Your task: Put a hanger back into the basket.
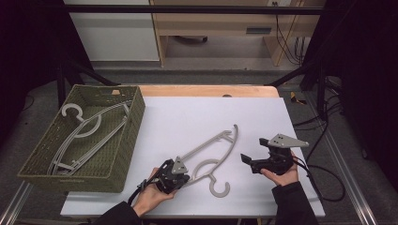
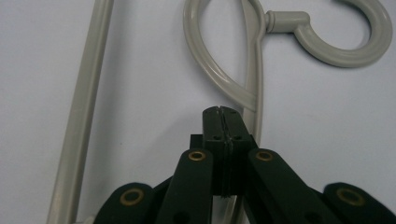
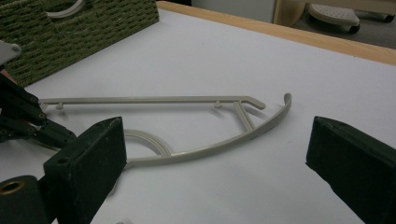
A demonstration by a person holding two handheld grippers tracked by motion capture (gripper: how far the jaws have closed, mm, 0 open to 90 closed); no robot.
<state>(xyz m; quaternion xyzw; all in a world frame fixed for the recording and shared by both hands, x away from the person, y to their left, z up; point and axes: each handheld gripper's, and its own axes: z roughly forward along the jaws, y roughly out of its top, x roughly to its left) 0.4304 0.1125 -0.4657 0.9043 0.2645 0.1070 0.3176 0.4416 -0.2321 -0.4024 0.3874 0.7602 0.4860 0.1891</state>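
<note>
The table (image 1: 187,117), white-topped with a wooden strip along its far edge, fills the middle of the high view; its near corners are cut off by the frame. At 9 o'clock on it sits a green woven basket (image 1: 124,140), and the hangers in the basket (image 1: 89,131) overlap so that their number is hard to make out.

The loose hanger (image 1: 213,152) lies flat on the white top near 6 o'clock, its hook (image 1: 219,188) toward the person and its far end pointing to 1 o'clock. Its near left end is hidden under the left gripper (image 1: 180,177). In the left gripper view the jaws stand pressed together, and the hanger's thin rail runs just beside their tips at 1 o'clock and passes under the right linkage; whether the pads pinch it or only lie against it cannot be told. The hook (image 2: 345,39) there sits at 1 o'clock, and the straight bar (image 2: 81,116) at 9 o'clock is cut off at top and bottom.

The right gripper (image 1: 248,161) rests at 4 o'clock, held in a hand (image 1: 281,176), well apart from the hanger. Its jaws stand wide with nothing between them. In its own view the hanger (image 3: 210,144) lies ahead at 12 o'clock, and the left gripper (image 3: 28,121) is half cut off at 9 o'clock.
</note>
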